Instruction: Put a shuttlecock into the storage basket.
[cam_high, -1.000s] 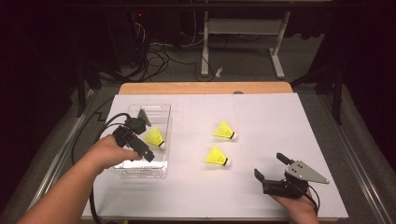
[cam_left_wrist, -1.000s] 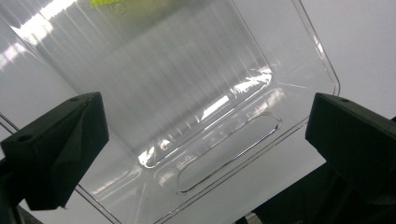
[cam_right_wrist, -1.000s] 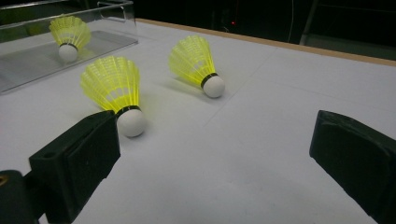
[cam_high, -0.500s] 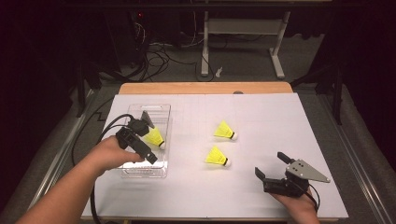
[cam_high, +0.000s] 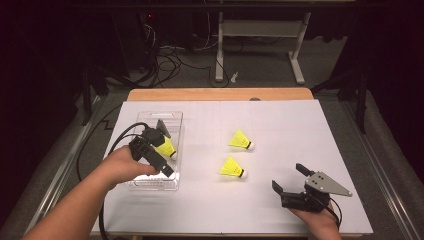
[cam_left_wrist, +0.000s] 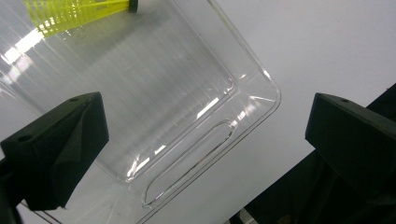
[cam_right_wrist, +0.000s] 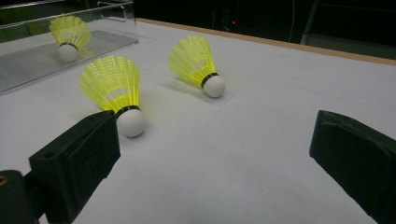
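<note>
shuttlecocks, three yellow: one (cam_high: 166, 148) already lies inside the clear box (cam_high: 172, 120) at table left; two remain on the white sheet, one (cam_high: 233, 168) nearer, one (cam_high: 241, 141) farther back. left gripper (cam_high: 162, 150) hangs over the box, jaws spread, empty. right gripper (cam_high: 289, 179) rests near the front edge, jaws wide, holding nothing. roughly a third done.

1 shuttlecock (cam_high: 166, 148) in tray (cam_high: 150, 183) at table (cam_high: 280, 120) left; 2 more (cam_high: 240, 140) (cam_high: 232, 168) mid-table, right of tray.
</note>
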